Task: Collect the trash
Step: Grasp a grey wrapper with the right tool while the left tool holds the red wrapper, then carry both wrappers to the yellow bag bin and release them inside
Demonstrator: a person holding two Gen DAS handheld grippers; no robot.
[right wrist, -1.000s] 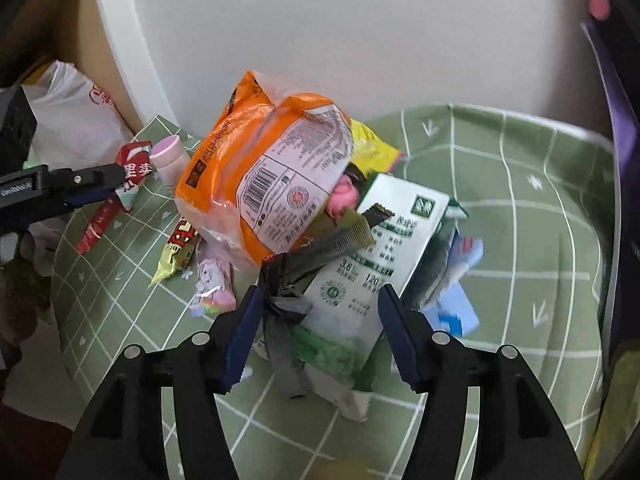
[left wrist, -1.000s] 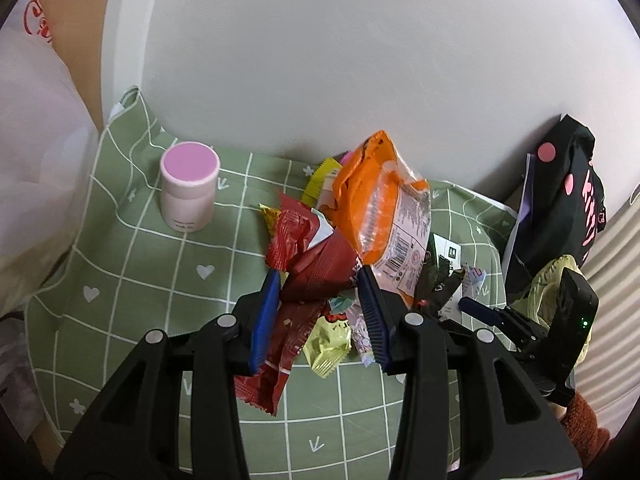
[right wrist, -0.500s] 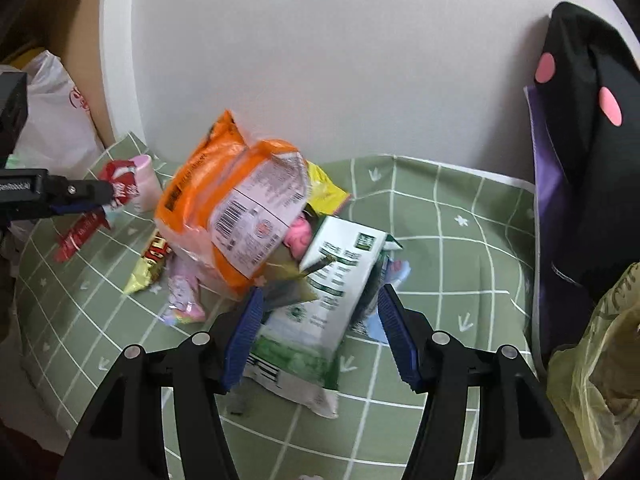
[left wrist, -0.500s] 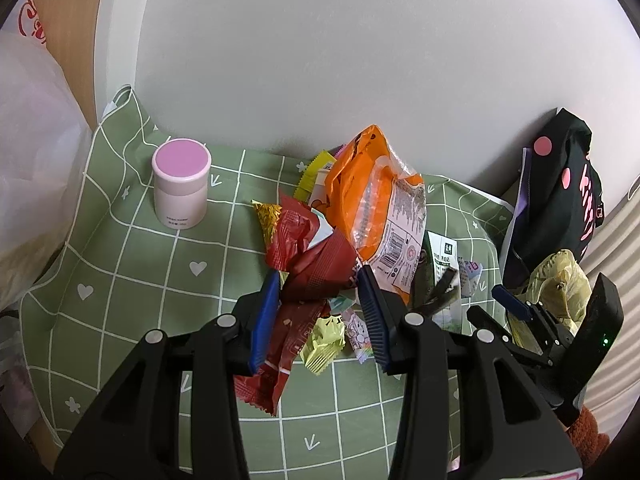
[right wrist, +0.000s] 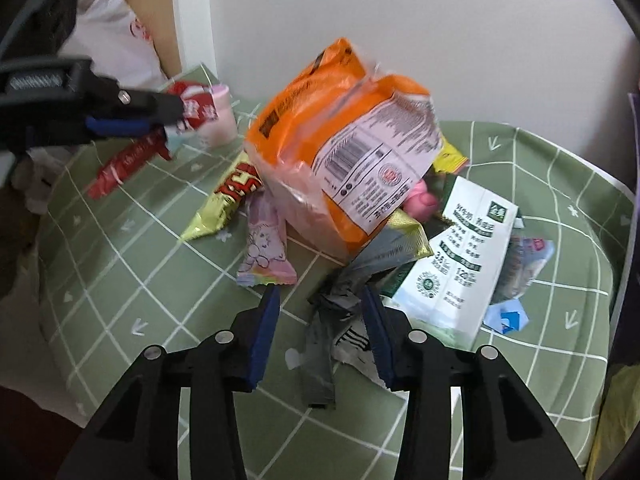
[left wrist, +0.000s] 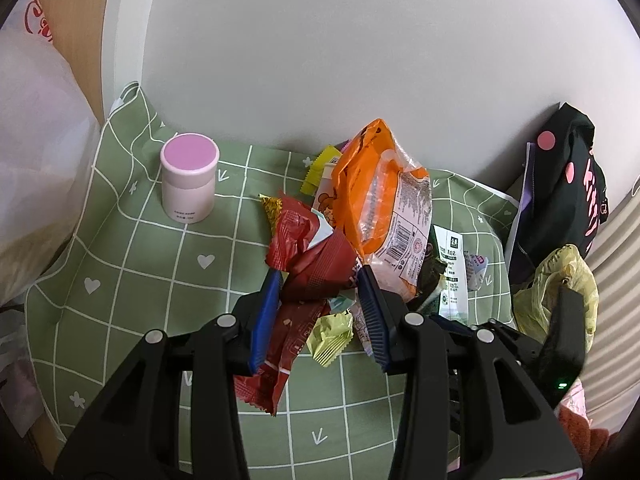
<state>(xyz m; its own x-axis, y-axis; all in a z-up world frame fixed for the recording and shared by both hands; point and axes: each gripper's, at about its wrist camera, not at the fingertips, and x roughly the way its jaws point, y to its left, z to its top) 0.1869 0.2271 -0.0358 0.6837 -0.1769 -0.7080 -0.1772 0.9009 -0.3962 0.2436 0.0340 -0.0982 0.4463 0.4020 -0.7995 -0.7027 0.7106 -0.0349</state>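
Now I am narrowing my right gripper [right wrist: 318,320] around the crumpled dark grey wrapper [right wrist: 326,332], not yet pinching; my left gripper [left wrist: 318,296] is clamping the crinkled red foil wrapper [left wrist: 308,264].

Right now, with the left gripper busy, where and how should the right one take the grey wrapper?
Grip the grey wrapper at its crumpled upper neck, coming straight down along the right gripper line. It lies as a narrow strip between the jaws, which have just been closing and do not pinch it yet. The bunched neck stands off the cloth, and the carton crowds its right.
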